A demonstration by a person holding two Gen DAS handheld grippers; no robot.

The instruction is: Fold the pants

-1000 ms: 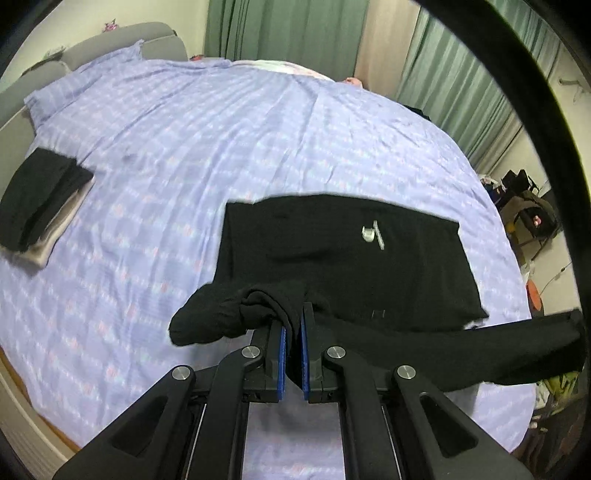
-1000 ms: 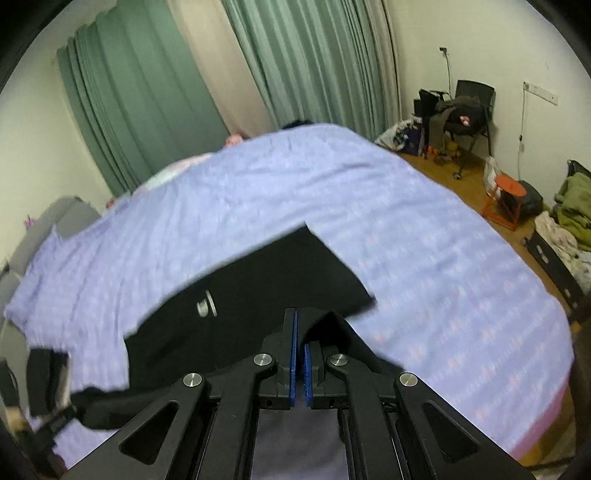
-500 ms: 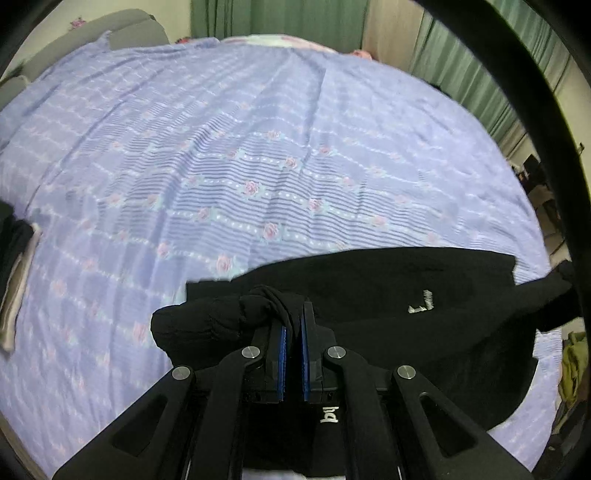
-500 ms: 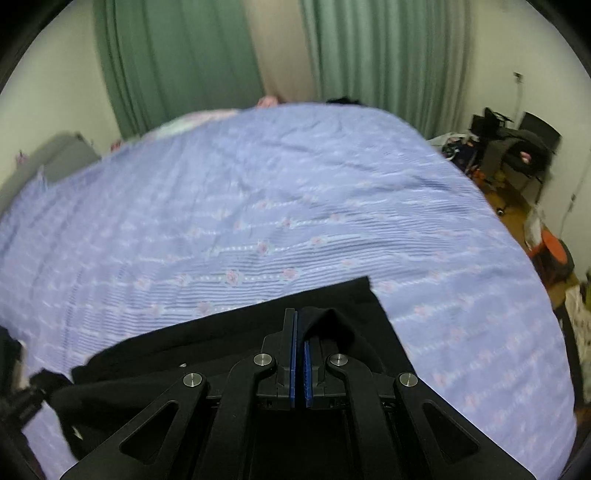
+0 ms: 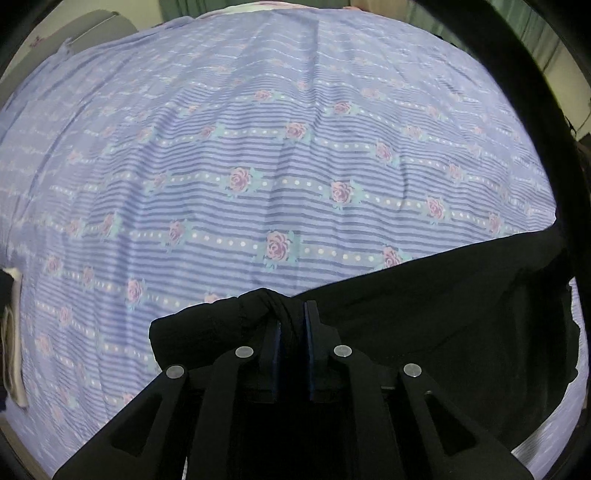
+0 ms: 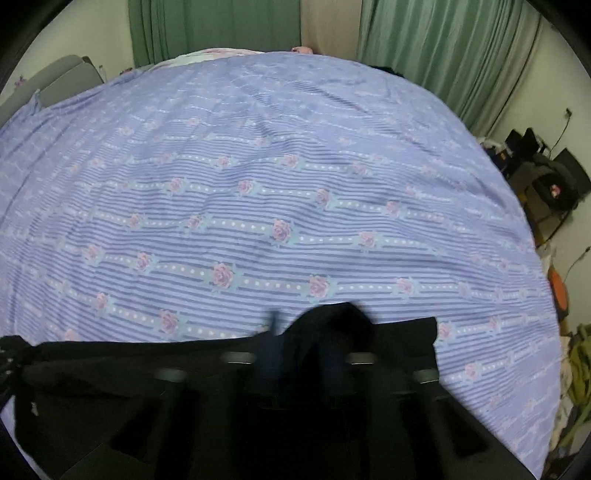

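The black pants (image 5: 443,314) lie on the bed, with one end folded over the rest. My left gripper (image 5: 291,321) points steeply down at the fold's left corner. Its jaws are just starting to open, and a twisted bunch of black cloth still sits pinched between the blue pads (image 5: 277,343). In the right wrist view the pants (image 6: 147,369) stretch along the bottom of the picture. My right gripper (image 6: 306,343) is blurred by motion and its jaws are opening wide. A hump of cloth stands loose between them, no longer pressed.
The bed carries a lilac striped sheet with roses (image 5: 277,166), stretching far beyond the pants. A folded stack of clothes (image 5: 11,332) lies at its left edge. Green curtains (image 6: 221,29) hang behind; a chair with bags (image 6: 554,181) stands right of the bed.
Both grippers swept forward and down, carrying the pants' end over the rest and onto the bed. The right jaws went from shut to wide apart. The left jaws parted slightly.
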